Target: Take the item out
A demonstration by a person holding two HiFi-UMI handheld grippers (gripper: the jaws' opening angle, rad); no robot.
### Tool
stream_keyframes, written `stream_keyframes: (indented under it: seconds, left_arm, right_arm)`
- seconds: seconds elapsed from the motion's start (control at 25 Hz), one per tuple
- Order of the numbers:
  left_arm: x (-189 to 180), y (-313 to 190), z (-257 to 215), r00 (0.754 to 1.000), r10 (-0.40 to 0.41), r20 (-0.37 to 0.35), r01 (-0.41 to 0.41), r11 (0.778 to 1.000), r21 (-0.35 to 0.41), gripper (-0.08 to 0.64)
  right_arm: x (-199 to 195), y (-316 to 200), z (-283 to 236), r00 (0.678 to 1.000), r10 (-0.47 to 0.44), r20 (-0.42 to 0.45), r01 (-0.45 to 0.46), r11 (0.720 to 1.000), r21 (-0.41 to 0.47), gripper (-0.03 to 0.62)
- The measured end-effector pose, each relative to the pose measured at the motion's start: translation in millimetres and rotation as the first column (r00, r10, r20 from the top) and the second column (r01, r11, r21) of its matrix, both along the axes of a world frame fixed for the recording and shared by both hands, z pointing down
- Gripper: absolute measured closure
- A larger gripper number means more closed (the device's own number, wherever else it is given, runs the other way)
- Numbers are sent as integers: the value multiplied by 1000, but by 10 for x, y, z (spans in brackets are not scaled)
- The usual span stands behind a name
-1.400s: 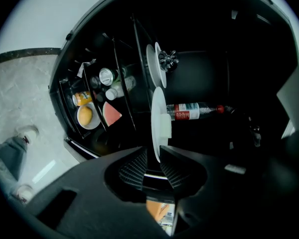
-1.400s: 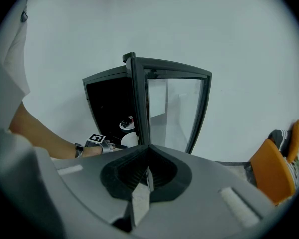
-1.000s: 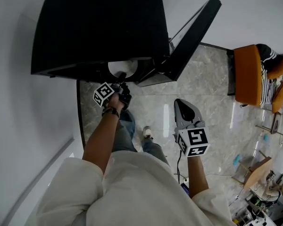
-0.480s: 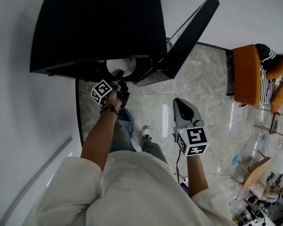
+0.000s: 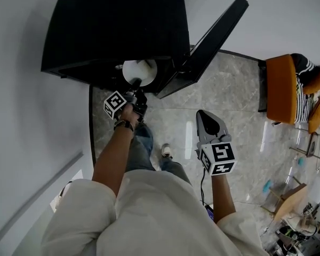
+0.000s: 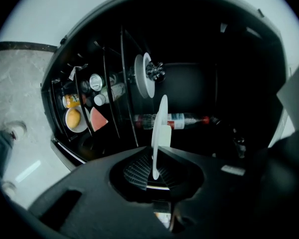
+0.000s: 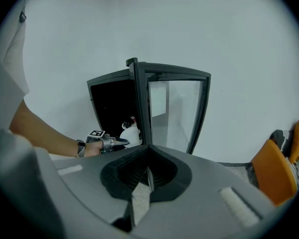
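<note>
A white plate (image 5: 139, 71) shows at the mouth of the black fridge (image 5: 117, 25). My left gripper (image 5: 140, 96) has just been closing and is now shut on the plate's near rim. In the left gripper view the plate (image 6: 162, 116) stands edge-on, pinched between the jaws. Behind it a second plate (image 6: 141, 76) with a dark cluster on it sits on a shelf, and a bottle (image 6: 184, 120) lies on its side. My right gripper (image 5: 210, 122) hangs over the floor, shut and empty; its own view (image 7: 148, 177) looks at the fridge from the side.
The fridge's glass door (image 5: 216, 33) swings open to the right, close to my left hand. Its door racks (image 6: 82, 103) hold cans, a bowl with an orange fruit and a pink wedge. An orange chair (image 5: 281, 87) with a seated person stands far right.
The left gripper closed on the plate's rim and rose a little; more of the plate now shows at the fridge's mouth. The right gripper stayed put.
</note>
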State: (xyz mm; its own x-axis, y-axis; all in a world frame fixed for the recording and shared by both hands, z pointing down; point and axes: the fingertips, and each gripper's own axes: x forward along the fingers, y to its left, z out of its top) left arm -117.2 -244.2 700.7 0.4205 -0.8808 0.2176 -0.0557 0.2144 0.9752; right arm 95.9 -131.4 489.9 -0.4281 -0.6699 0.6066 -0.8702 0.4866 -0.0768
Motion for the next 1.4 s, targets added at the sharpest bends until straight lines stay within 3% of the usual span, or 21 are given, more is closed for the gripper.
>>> stream_keyframes:
  seconds: [0.2,0.88,1.4]
  left_arm:
    - [-20,210,-276,998,-45,-48,45,999,2,538]
    - [188,1162,-1578,997,-75,-10,76,987,141,540]
    - [465,2139,-2353,993,-106,-57,112,985,131,540]
  right_arm:
    - [-21,83,-76,1000,-23,19,22,1000,18,584]
    - [-99,395,-494,988,-107,108,92,987,133,584]
    - [-200,898,-747,970,-190,153,158,966,203,584]
